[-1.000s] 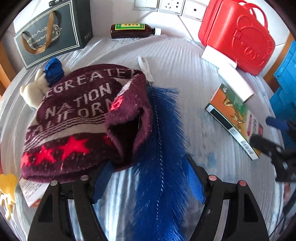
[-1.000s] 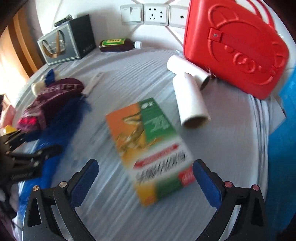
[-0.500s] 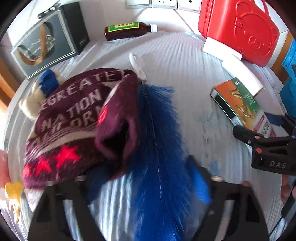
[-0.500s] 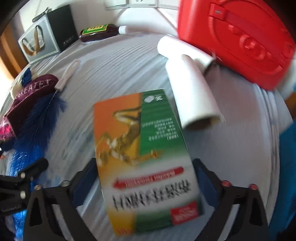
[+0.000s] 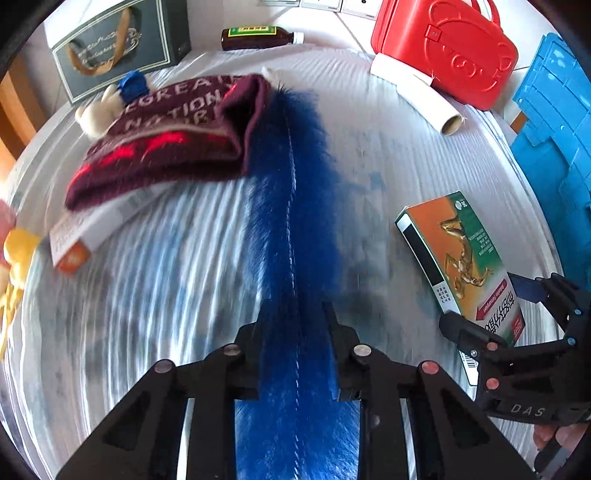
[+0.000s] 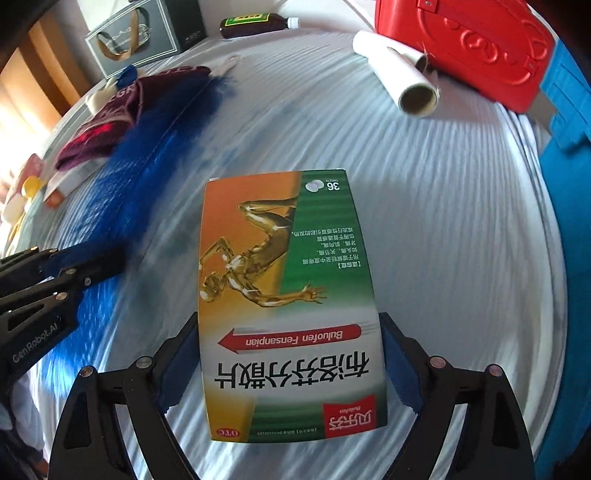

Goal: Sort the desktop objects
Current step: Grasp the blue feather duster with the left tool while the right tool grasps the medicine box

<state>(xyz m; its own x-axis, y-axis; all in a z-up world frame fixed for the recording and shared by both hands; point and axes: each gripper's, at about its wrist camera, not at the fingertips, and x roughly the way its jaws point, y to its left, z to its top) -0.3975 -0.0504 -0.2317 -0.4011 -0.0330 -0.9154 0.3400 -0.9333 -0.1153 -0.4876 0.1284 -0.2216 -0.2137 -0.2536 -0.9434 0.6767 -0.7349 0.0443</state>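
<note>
Right wrist view: I note the medicine box lying flat on the white striped tabletop, its near end between the fingers of my right gripper, blue pads touching both long sides. Left wrist view: my left gripper is closing, its fingers pinching the blue feather duster, which runs under the maroon knit hat. Beyond lie a white paper roll and a red case.

We seem to be in a home: wall sockets, gift bag, knit hat, cloth-covered surface.
</note>
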